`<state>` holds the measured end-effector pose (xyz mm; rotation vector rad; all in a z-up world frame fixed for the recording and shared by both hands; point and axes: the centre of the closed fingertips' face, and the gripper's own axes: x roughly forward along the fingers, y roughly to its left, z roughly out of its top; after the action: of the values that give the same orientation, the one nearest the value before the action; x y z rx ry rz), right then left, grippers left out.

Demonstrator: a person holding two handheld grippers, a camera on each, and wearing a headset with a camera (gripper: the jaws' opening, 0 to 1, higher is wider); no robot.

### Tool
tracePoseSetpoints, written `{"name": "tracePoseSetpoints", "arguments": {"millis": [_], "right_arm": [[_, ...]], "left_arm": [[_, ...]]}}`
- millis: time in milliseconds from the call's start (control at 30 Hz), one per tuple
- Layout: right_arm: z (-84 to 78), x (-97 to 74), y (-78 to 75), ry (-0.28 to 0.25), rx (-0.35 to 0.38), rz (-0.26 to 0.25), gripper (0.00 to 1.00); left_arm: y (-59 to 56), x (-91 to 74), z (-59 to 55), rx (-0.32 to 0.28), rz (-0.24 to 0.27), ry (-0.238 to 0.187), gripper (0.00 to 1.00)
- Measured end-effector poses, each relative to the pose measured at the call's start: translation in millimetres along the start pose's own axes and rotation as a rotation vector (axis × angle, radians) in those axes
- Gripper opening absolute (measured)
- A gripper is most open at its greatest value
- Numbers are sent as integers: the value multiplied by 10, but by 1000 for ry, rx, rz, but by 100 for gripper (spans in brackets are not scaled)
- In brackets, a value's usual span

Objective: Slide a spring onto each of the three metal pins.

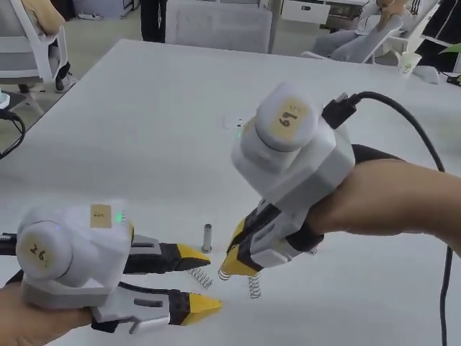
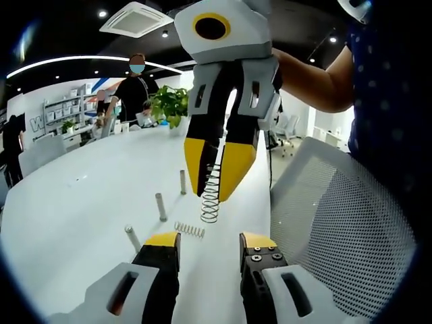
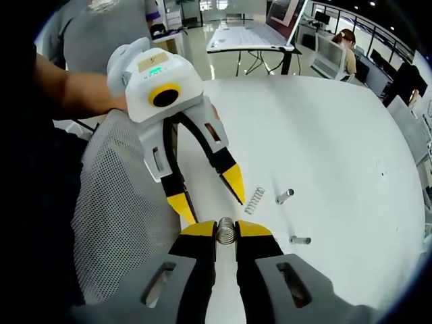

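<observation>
My right gripper (image 1: 232, 264) is shut on a small steel spring (image 1: 224, 274) that hangs from its yellow tips just above the white table (image 1: 144, 144). In the left gripper view that held spring (image 2: 210, 202) dangles upright, with three metal pins (image 2: 160, 206) standing in a row to its left. One pin (image 1: 207, 238) stands between the two grippers. My left gripper (image 1: 202, 280) is open and holds nothing, its tips close to a loose spring (image 1: 200, 276) lying flat. Another loose spring (image 1: 253, 286) lies under the right gripper.
A black cable (image 1: 418, 130) trails from the right gripper across the table. A white mesh chair (image 2: 337, 223) sits close by the table edge. People and office chairs (image 1: 216, 25) stand beyond the far side. A potted plant (image 2: 169, 104) is at the table's far end.
</observation>
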<state>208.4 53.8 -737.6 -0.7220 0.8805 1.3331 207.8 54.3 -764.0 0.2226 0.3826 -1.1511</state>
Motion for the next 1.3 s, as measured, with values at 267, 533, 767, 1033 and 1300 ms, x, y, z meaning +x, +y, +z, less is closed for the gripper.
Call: {"name": "tracePoseSetpoints", "arguments": {"millis": [267, 533, 767, 1033, 1300], "right_arm": [[-38, -45, -72, -1, 12, -18, 8], [-93, -122, -162, -3, 30, -37, 8], [-144, -186, -229, 0, 43, -54, 8], [-199, -254, -307, 6, 58, -71, 8], [-257, -347, -391, 5, 80, -93, 8]], "left_arm": [[94, -41, -33, -19, 40, -7, 43], [165, -78, -64, -33, 79, -14, 55], [207, -92, -67, -44, 108, -24, 63], [233, -104, -68, -56, 128, -36, 69], [271, -116, -90, -67, 145, -43, 72]]}}
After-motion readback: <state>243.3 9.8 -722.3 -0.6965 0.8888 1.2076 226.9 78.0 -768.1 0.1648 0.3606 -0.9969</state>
